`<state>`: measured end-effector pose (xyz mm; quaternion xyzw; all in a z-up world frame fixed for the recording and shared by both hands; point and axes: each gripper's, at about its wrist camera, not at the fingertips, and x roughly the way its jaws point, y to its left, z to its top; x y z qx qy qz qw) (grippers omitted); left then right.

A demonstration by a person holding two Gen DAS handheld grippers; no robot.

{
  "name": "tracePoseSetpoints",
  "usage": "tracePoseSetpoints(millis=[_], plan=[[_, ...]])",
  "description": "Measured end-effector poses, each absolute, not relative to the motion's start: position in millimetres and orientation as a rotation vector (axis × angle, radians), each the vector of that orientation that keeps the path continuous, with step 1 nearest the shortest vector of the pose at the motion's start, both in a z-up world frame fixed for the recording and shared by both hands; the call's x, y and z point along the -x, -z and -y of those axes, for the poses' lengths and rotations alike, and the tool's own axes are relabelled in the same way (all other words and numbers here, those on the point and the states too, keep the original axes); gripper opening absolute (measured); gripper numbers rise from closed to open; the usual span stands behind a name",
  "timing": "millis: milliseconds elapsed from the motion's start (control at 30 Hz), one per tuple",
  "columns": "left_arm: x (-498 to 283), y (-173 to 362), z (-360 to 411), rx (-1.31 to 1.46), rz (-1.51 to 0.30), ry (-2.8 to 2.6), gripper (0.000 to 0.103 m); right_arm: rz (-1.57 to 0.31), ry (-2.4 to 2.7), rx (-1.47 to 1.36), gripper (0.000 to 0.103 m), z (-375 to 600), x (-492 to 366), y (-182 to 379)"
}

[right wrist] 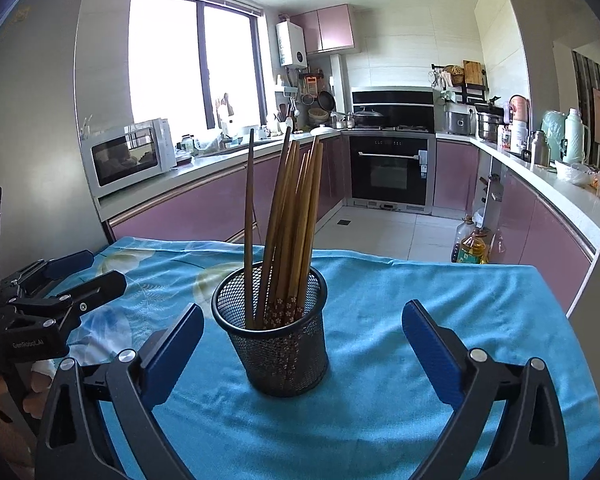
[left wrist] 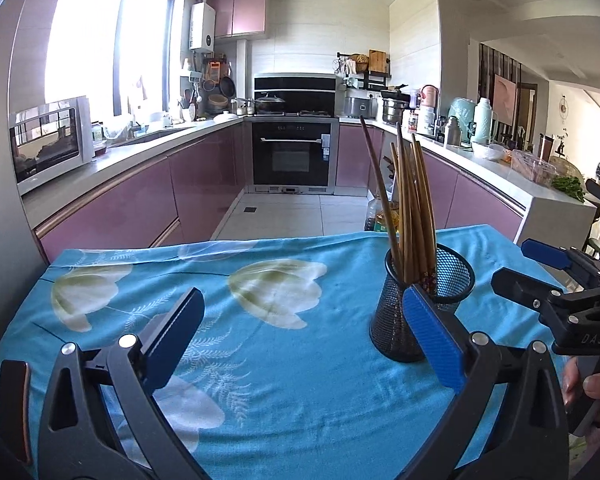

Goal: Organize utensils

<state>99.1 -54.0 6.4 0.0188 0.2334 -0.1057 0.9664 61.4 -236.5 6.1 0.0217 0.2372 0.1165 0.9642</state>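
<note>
A black mesh cup (right wrist: 276, 340) stands upright on the blue flowered tablecloth (right wrist: 420, 304) and holds several wooden chopsticks (right wrist: 288, 220) leaning in a bundle. My right gripper (right wrist: 302, 322) is open and empty, its blue pads (right wrist: 172, 352) either side of the cup but apart from it. In the left wrist view the cup (left wrist: 416, 304) and chopsticks (left wrist: 410, 208) sit at the right, just behind my right blue pad (left wrist: 432, 336). My left gripper (left wrist: 302, 320) is open and empty over the cloth (left wrist: 260, 320). Each gripper shows at the other view's edge.
The table ends at a far edge with tiled floor beyond (right wrist: 380, 228). Purple kitchen cabinets run along both sides, with a microwave (right wrist: 128, 156) at left, an oven (right wrist: 392, 172) at the back and oil bottles (right wrist: 472, 244) on the floor.
</note>
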Motion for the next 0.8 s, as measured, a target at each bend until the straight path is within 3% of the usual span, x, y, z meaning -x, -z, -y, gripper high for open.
tracePoseSetpoints(millis=[800], plan=[[-41.1,-2.4,35.4,-0.032,-0.387,0.129,0.098,-0.37,-0.205,0.007,0.096,212.9,-11.0,2.5]])
